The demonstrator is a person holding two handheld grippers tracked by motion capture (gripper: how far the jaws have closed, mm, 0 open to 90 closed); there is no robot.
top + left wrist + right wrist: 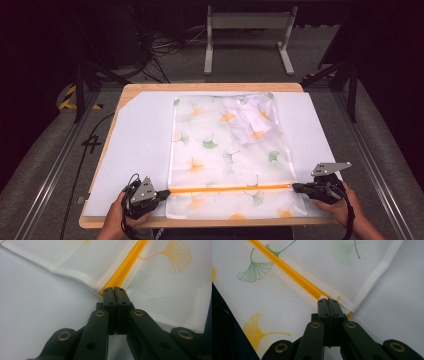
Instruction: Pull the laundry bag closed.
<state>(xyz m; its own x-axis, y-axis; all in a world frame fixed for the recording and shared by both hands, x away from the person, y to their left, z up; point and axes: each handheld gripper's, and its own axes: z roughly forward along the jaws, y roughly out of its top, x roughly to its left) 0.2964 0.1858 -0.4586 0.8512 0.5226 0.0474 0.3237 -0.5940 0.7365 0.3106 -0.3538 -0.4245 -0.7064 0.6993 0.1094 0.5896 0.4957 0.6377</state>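
Both tongs are clamped shut on the orange zipper: left tongs at one end, right tongs opposite.

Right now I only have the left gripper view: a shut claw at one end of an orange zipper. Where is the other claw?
Observer: The right claw is shut at the opposite end of the zipper, by the mesh bag's right edge.
Operator: Is anything in the bag?
Observer: A crumpled white garment appears to sit inside, near its far right corner.
Operator: What is underneath?
Observer: A white sheet laid over a wooden table.
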